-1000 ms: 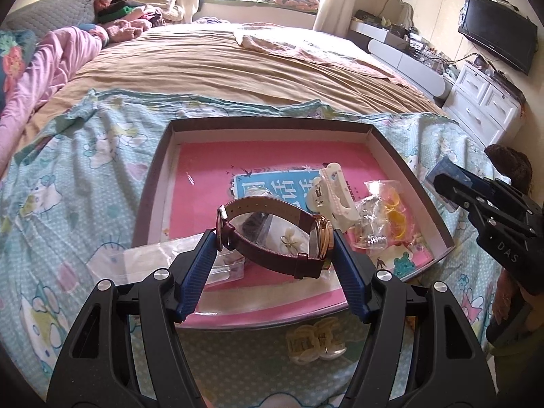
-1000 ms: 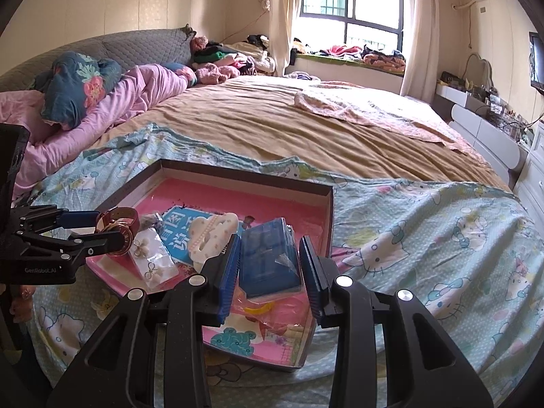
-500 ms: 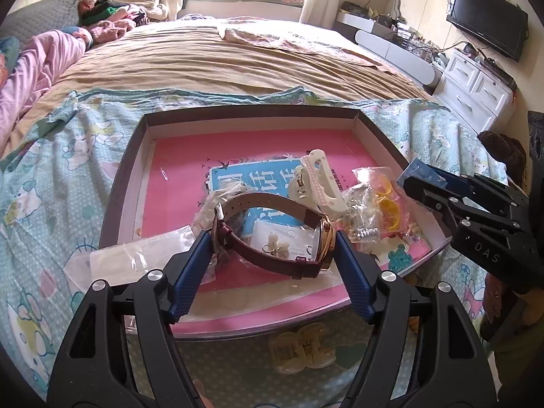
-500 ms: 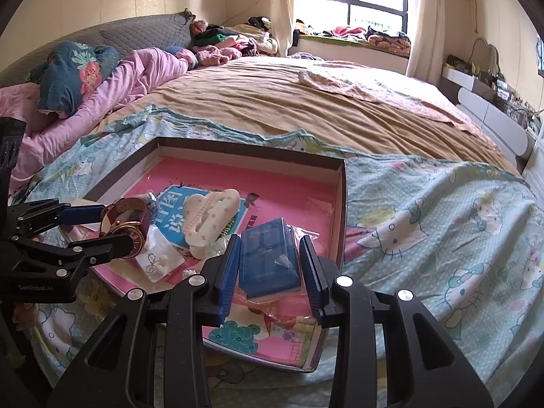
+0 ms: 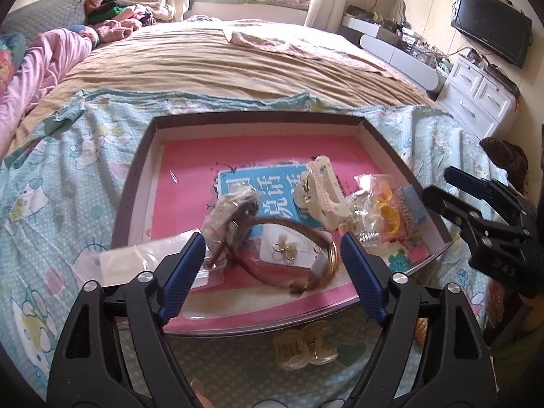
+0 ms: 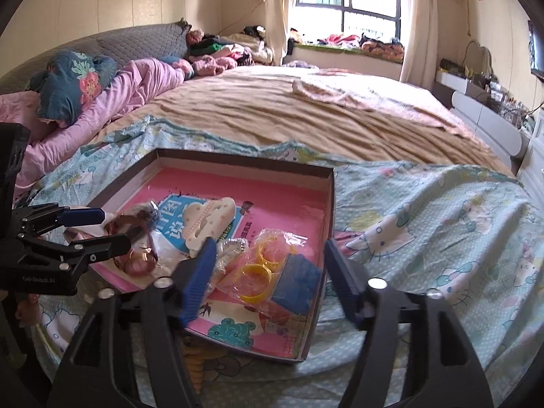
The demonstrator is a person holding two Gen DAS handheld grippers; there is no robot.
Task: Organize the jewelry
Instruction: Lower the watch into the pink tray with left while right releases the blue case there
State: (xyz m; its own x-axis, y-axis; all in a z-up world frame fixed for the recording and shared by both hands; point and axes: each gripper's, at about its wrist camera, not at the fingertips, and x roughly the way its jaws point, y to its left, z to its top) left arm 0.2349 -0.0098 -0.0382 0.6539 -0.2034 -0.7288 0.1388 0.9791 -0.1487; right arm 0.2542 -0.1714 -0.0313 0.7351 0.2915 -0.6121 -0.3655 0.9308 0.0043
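Observation:
A dark-rimmed tray (image 5: 258, 115) (image 6: 244, 165) with a pink lining lies on the bed. My left gripper (image 5: 273, 265) (image 6: 114, 227) hangs over its near edge, jaws opening. A brown-strapped watch (image 5: 292, 258) with a gold case lies blurred between the pads, free of both. My right gripper (image 6: 270, 280) (image 5: 440, 183) is over the tray's right corner, jaws opening too. The blue box (image 6: 299, 285) (image 5: 413, 204) rests tilted in the tray between the fingers, untouched.
In the tray lie a white claw clip (image 5: 323, 197) (image 6: 207, 224), a bag of yellow rings (image 5: 384, 210) (image 6: 261, 265) and an earring card (image 5: 285, 248). A clear clip (image 5: 306, 343) sits on the blanket before the tray, a plastic bag (image 5: 136, 258) over its left edge.
Both grippers have widened. The watch has dropped out of the left grip into the tray, and the blue box has left the right grip and now lies in the tray.

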